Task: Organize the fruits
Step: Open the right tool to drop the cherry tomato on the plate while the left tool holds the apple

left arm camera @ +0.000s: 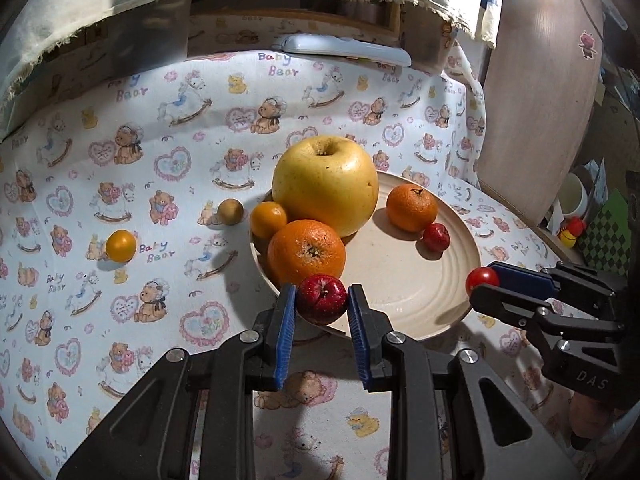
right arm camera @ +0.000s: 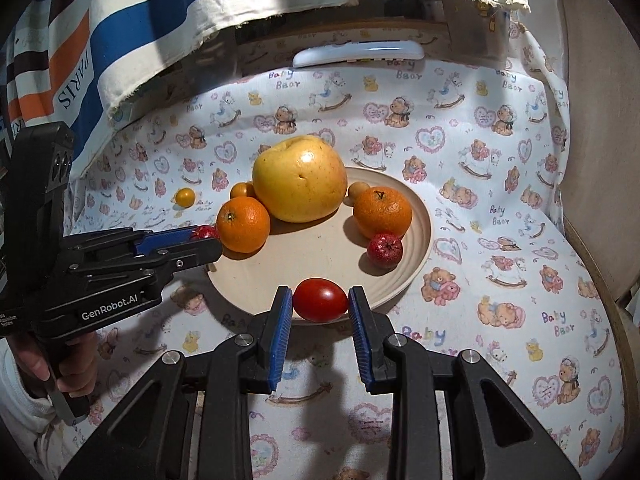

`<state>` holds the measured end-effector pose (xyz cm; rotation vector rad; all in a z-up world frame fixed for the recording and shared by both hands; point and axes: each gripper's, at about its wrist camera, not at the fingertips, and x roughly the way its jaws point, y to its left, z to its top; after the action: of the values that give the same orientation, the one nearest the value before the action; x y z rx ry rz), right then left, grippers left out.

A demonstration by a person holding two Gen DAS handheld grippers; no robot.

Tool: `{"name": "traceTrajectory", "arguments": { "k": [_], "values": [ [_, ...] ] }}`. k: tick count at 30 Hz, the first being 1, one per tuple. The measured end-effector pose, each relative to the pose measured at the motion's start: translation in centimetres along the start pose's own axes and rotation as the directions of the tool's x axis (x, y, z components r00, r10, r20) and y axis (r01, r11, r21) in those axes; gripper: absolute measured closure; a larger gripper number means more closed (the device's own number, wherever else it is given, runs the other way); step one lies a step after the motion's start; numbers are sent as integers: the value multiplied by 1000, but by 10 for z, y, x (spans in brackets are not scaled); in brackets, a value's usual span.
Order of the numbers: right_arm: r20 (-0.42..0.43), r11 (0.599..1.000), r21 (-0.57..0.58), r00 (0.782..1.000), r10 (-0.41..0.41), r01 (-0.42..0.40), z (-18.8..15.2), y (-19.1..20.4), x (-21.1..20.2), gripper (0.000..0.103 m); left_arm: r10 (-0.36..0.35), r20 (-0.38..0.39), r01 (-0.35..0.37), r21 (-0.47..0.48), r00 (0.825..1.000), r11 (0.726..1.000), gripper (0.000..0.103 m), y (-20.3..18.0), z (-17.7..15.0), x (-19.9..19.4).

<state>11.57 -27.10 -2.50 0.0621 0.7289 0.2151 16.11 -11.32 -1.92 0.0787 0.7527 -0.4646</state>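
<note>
Fruits gather on the plate [left arm camera: 448,280]: left gripper [left arm camera: 322,300] clamps a red crabapple [left arm camera: 321,298], right gripper [right arm camera: 320,300] a tomato [right arm camera: 320,299], both at its near rim for release.

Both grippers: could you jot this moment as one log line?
left gripper: shut on small red apple | right gripper: shut on cherry tomato | both over plate rim | two small yellow fruits on cloth

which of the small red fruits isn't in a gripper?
The small red apple-like fruit lying free on the plate, just in front of the right-hand orange. The other two sit clamped in jaws at the plate's near rim.
</note>
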Motion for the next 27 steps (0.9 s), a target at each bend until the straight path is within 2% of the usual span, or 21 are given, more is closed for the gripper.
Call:
{"name": "traceTrajectory", "arguments": {
  "k": [27],
  "values": [
    [-13,1000,4,1000,-4,4,-1,-2,2,73,1,-10,-1,1,1000,1000,78,4,-2,2]
  ]
}}
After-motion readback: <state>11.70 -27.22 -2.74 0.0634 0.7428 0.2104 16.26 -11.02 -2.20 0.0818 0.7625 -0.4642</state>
